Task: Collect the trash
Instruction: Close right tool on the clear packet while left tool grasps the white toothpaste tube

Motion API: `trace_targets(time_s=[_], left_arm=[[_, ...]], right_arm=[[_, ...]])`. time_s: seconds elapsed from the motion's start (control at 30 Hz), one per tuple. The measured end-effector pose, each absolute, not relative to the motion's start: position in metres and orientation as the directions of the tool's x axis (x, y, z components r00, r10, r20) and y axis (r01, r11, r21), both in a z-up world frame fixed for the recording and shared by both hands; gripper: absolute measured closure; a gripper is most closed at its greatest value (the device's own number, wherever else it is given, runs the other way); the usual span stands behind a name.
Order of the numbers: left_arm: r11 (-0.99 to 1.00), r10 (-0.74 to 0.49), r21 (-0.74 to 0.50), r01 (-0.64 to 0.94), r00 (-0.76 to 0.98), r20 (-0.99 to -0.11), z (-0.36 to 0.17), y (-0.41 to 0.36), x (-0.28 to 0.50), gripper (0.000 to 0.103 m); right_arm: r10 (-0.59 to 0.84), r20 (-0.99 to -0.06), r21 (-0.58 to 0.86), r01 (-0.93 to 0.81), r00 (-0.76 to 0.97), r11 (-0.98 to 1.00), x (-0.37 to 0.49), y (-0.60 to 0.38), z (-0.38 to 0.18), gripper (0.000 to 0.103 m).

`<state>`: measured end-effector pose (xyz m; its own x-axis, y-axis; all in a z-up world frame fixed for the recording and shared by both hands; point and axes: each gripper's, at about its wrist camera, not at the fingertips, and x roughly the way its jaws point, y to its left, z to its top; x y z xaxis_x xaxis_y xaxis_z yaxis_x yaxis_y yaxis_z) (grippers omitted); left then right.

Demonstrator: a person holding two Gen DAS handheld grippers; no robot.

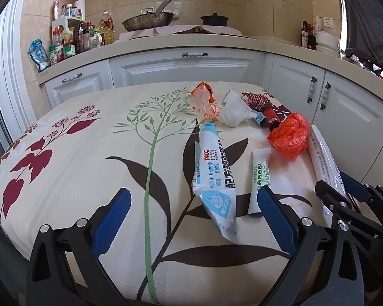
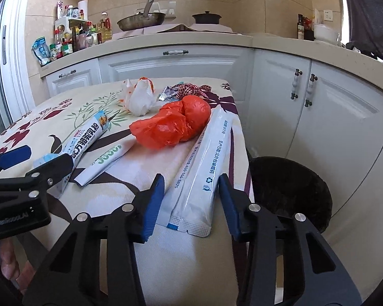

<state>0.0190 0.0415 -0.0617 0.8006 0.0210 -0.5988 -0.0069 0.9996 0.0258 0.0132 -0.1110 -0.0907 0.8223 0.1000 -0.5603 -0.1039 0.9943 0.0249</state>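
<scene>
A long white packet lies along the right edge of the floral-cloth table. My right gripper straddles its near end, and both blue pads touch its sides; the left wrist view shows the packet running into that gripper. My left gripper is open and low over the table, with a blue-and-white pouch lying between its fingers and a small green-lettered sachet by its right finger. A crumpled red plastic bag lies just beyond the packet.
A black trash bin stands on the floor against the table's right edge. Farther back on the table lie a white bag, an orange wrapper and checked cloth. White cabinets and a cluttered counter ring the table.
</scene>
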Motion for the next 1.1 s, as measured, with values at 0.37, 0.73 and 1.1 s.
trace_targets(time_s=[0.37,0.73,1.1], left_arm=[[1.000,0.010,0.030,0.010,0.795,-0.607,-0.068,0.038,0.027,0.038],[0.999,-0.024,0.023,0.049,0.784,-0.620,-0.074,0.036,0.026,0.067],[0.999,-0.012,0.025,0.033,0.804,-0.595,-0.068,0.039,0.018,0.069]], right_arm=[[0.126,-0.539,0.055,-0.114,0.833,0.992,0.008,-0.116,-0.087,0.034],[0.127,-0.545,0.048,-0.121,0.829,0.992,0.009,-0.117,-0.091,0.053],[0.148,-0.543,0.060,-0.138,0.827,0.989,0.006,-0.120,-0.090,0.066]])
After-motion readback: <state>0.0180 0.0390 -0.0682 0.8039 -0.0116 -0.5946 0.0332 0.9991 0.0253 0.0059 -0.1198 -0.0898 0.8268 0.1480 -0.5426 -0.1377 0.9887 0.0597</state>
